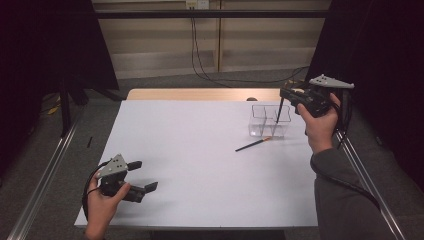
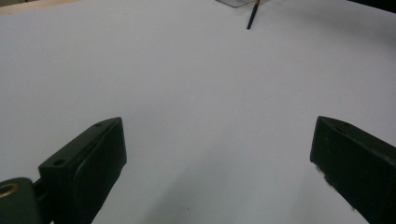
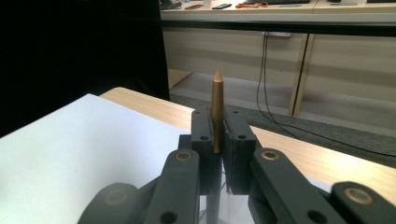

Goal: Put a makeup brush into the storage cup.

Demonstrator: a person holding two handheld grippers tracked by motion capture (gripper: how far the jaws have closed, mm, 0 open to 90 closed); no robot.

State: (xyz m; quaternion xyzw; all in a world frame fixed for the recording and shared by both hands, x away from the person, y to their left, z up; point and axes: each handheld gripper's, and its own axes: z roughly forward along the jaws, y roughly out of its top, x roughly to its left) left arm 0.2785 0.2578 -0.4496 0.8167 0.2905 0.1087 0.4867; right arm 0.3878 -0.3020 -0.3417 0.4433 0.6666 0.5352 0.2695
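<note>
My right gripper is at the far right of the table, shut on a thin black stick that hangs upright with its lower end inside a clear two-part box. In the right gripper view its jaws pinch the stick's golden pointed end, which stands above them. A second black stick with an orange tip lies flat on the white surface just left of the box; its tip is at the top of the left gripper view. My left gripper is held at the near left, open, with nothing between its fingers.
The white table top has a wooden strip along its far edge. Metal rails run along both sides of the table. Black cables trail over the floor behind, under a bench.
</note>
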